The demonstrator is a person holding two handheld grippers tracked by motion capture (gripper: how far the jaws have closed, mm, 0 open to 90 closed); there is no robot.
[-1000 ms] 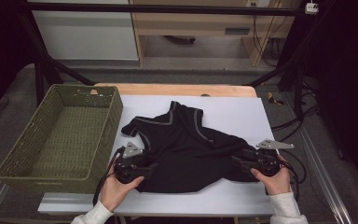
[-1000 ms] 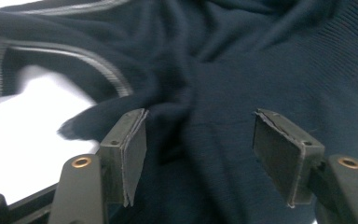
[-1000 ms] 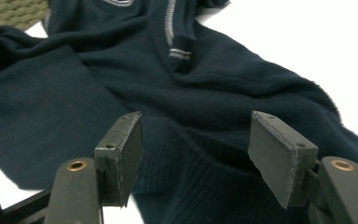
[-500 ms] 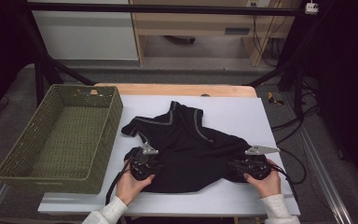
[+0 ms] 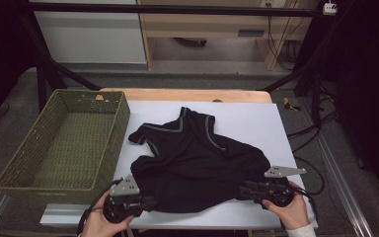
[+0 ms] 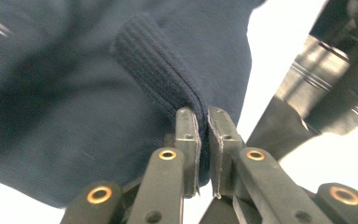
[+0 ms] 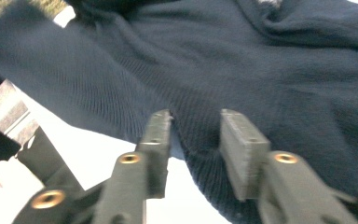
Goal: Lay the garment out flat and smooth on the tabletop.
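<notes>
Black sweater point(image 5: 197, 165) lies spread on the white desk point(image 5: 256, 118), hem toward the person, collar toward the far edge. Left tongs point(image 6: 203, 140) are clamped on a ribbed fold of the hem at the near-left corner; right tongs point(image 7: 196, 140) have just been opening, jaws apart w/ hem cloth between them but pads not pressing. Step looks like grabbing both hem corners for a fold or lift. Next: right tongs must close on the hem before any pull, else the cloth drags lopsided. Green wicker basket point(image 5: 64, 143) sits just beside the sweater at left, nothing blocking.
</notes>
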